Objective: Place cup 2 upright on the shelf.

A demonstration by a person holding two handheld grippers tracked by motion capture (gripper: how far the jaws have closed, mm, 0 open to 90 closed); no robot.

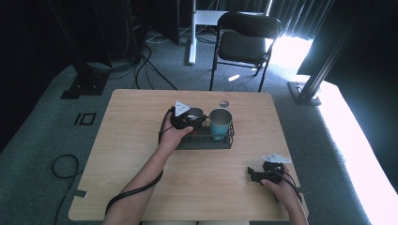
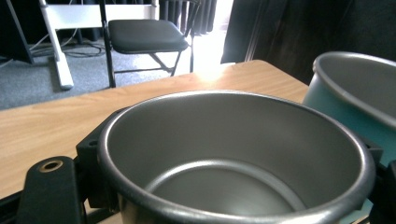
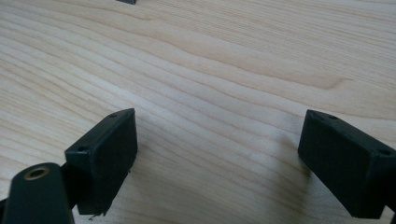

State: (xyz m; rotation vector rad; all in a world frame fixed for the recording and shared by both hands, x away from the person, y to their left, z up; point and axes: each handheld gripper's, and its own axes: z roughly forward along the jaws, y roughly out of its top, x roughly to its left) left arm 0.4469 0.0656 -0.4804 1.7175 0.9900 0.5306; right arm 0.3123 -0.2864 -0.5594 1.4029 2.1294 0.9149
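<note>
A grey metal cup [image 1: 195, 112] [image 2: 233, 140] stands in the left part of a dark wire rack [image 1: 206, 141] at the table's middle. Beside it on the right stands a teal cup [image 1: 220, 123] [image 2: 345, 105] with a steel rim. My left gripper [image 1: 187, 119] [image 2: 233, 158] is shut on the grey metal cup, one black jaw against each side of its wall. My right gripper [image 1: 256, 176] [image 3: 219, 154] rests low over the bare wood near the front right corner, open, with nothing between its jaws.
A small round grey disc [image 1: 224, 103] lies on the table [image 1: 141, 140] behind the rack. A black folding chair [image 1: 244, 40] stands beyond the far edge. Cables lie on the floor at the left.
</note>
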